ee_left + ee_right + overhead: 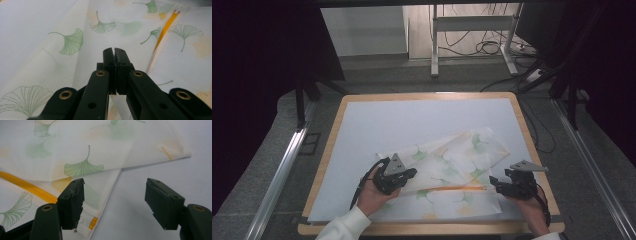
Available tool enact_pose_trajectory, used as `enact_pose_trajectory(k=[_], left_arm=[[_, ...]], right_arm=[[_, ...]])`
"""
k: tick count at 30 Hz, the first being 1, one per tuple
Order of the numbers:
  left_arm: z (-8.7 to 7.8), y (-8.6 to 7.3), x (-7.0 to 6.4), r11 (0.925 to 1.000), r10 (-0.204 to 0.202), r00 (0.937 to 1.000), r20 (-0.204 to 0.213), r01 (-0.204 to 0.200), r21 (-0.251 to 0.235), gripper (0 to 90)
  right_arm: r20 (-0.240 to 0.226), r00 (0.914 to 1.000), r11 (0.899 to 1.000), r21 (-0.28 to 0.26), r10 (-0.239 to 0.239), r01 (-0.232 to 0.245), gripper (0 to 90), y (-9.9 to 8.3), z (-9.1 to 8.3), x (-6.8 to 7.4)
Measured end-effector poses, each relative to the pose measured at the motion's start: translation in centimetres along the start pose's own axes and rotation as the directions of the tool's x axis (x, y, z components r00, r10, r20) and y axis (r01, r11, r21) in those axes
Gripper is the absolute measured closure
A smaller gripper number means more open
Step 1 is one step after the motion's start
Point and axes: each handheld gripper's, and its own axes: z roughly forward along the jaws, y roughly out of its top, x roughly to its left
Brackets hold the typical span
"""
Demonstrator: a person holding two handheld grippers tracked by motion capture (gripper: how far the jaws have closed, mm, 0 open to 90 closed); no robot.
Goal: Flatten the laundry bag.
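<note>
A white cloth [452, 170] printed with green leaves is spread across the near right part of the pale mat [377, 125] on the wooden table [328, 150], partly folded over itself, with a yellow stripe [457, 188] running along the fold. The left gripper [408, 174] is held over the cloth's left corner; in the left gripper view its jaws are seen clenched together, and whether a layer of cloth is pinched between them cannot be told, since the contact is hidden by the jaws. The right gripper [495, 183] is held at the cloth's right edge with its jaws released wide, one jaw over the hem, the other over bare mat. Cables [482, 47] and a metal stand [434, 45] are seen on the floor beyond the table
</note>
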Motion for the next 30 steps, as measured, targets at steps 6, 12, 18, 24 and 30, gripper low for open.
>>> enact_pose_trajectory(k=[6, 12, 18, 24, 30], left_arm=[[-0.2, 0.0, 0.6, 0.9999, -0.013, 0.9999, -0.010, 0.013, -0.006, 89.4], [-0.2, 0.3, 1.6, 0.9995, -0.027, 0.9994, -0.021, 0.026, -0.018, 89.4], [0.0, 0.5, 2.5, 0.9992, -0.035, 0.9987, -0.039, 0.034, -0.020, 89.5], [-0.1, 0.8, 3.5, 0.9985, -0.046, 0.9980, -0.043, 0.045, -0.030, 89.5], [-0.1, 0.8, 4.2, 0.9968, -0.074, 0.9967, -0.033, 0.073, -0.031, 89.5]], right_arm=[[-0.015, 0.9997, 1.000, 0.004, -0.020, 0.020, 34.0, 0.0, 0.1, 0.2], [-0.012, 0.9998, 1.000, 0.001, -0.016, 0.016, 33.9, 0.0, 0.0, 0.0], [-0.014, 0.9997, 1.000, 0.005, -0.019, 0.019, 33.8, 0.0, 0.1, 0.0], [-0.015, 0.9997, 1.000, 0.010, -0.019, 0.019, 33.8, -0.1, 0.1, -0.1], [-0.015, 0.9998, 1.000, 0.012, -0.015, 0.015, 33.8, -0.1, 0.1, -0.2]])
